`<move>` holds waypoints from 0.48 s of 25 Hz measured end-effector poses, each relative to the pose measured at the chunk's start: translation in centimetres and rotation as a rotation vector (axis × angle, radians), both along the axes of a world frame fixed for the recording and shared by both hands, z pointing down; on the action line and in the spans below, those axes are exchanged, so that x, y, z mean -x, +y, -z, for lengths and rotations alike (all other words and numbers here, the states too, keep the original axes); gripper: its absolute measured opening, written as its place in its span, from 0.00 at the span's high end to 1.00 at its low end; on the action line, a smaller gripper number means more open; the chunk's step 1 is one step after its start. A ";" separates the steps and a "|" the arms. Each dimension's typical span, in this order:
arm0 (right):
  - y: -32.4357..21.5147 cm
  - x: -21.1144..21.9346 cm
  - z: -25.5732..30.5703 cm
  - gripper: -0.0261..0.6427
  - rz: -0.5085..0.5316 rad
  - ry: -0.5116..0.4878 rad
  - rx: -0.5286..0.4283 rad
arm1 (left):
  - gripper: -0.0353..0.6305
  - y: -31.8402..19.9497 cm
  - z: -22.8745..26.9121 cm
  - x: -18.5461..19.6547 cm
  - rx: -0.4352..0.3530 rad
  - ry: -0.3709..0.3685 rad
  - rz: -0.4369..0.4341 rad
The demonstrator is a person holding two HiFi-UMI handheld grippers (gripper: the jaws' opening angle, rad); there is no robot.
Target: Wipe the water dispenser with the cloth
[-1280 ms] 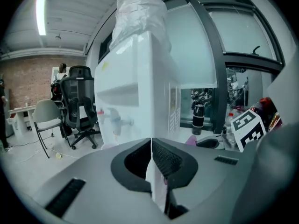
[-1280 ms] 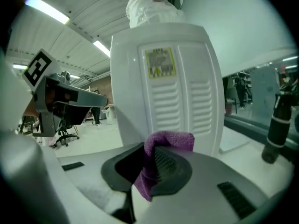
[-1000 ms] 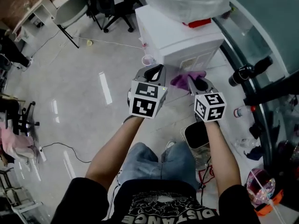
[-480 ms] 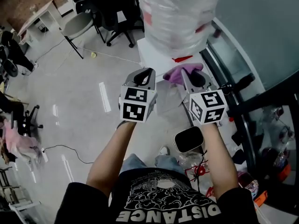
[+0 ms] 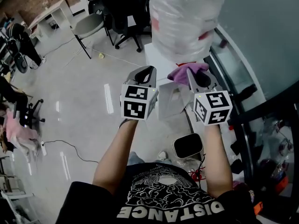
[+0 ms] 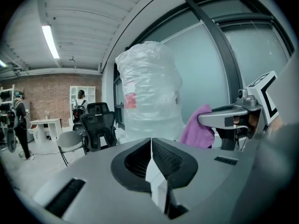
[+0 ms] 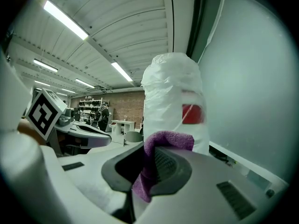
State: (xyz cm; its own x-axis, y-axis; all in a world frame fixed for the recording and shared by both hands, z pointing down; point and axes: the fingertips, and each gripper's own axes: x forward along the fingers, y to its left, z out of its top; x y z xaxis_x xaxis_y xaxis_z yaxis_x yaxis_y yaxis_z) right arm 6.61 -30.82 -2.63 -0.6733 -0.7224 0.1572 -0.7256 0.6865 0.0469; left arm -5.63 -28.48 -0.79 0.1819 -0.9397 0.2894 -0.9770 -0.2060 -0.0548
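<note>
Cloth [image 7: 161, 141], purple and bunched, was clamped between the jaws of the right gripper [image 7: 150, 164], a fold of it standing proud above the tips. The left gripper [image 6: 151, 143] had its jaws pressed together on nothing. In the head view both were held side by side at about the same height, pointing forward, and the water dispenser [image 5: 159, 56] lay straight ahead of them and a little lower, its white cabinet showing between and beyond the two tips. Its plastic-wrapped bottle [image 5: 184, 17] stood upright on top, long axis vertical, filling the middle of both gripper views. The cloth sat just in front of the bottle's base, near the cabinet's top edge; whether it already touched the cabinet could not be told from these views. The right gripper was the nearer of the two to that surface and the only one carrying the cloth. By my reading, the coming move would be a short push forward and down by the right gripper to lay the cloth on the cabinet top, then strokes across it, while the left gripper stayed clear to the side.
</note>
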 end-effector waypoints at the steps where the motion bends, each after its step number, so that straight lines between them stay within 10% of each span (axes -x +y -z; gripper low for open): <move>1: 0.1 -0.1 0.2 0.91 0.001 -0.004 -0.001 | 0.90 0.1 0.0 0.0 0.001 0.004 0.005; 12: 0.7 -1.2 1.0 0.91 0.003 -0.032 -0.016 | 0.90 1.3 0.7 0.0 -0.009 0.008 0.039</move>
State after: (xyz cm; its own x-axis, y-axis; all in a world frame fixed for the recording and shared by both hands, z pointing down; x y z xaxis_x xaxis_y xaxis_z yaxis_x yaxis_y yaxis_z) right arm 7.76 -30.14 -3.61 -0.6803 -0.7223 0.1240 -0.7245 0.6884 0.0345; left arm -5.67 -27.19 -1.53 0.1475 -0.9487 0.2798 -0.9847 -0.1675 -0.0487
